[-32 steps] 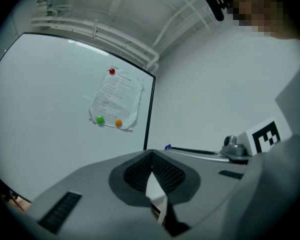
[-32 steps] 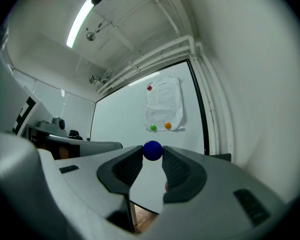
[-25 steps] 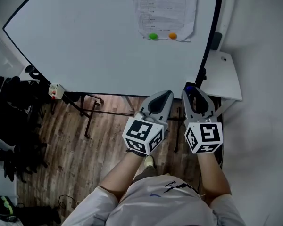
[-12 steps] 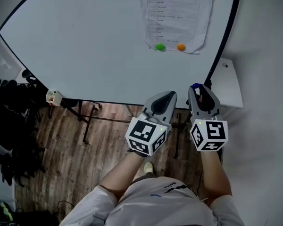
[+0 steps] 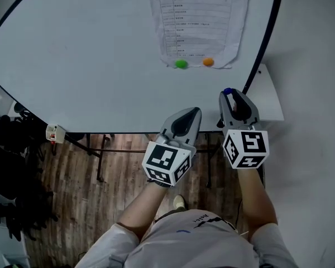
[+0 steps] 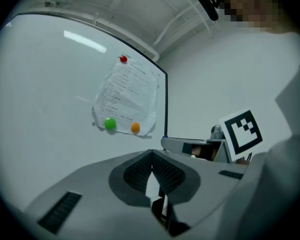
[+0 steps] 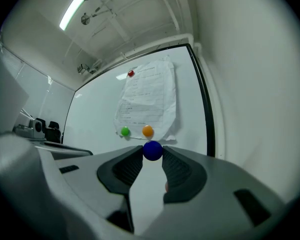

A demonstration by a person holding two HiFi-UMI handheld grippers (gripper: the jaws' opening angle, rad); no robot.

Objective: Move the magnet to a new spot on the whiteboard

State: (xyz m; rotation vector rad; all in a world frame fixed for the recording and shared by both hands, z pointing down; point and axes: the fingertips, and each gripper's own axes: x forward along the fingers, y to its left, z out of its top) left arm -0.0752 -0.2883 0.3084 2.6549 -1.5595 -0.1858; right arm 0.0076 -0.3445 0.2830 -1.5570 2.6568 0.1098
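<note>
Whiteboard (image 5: 89,54) run, magnet riding in the right tongs

Nearest, the left gripper (image 6: 151,156) is pinched together with nothing in it. The right gripper (image 7: 152,156) has the blue magnet (image 7: 152,150) nipped at its very tips, lower middle of that view. I'd keep the squeeze steady, go in square, and land it on bare board left of the paper (image 5: 198,21), clear of the green magnet (image 5: 181,63) and orange magnet (image 5: 208,62).

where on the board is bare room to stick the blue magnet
Widest: the whiteboard left of the paper. A narrower strip runs below the paper to the bottom edge. Crowded: the paper's foot, at the green magnet and orange magnet.
</note>
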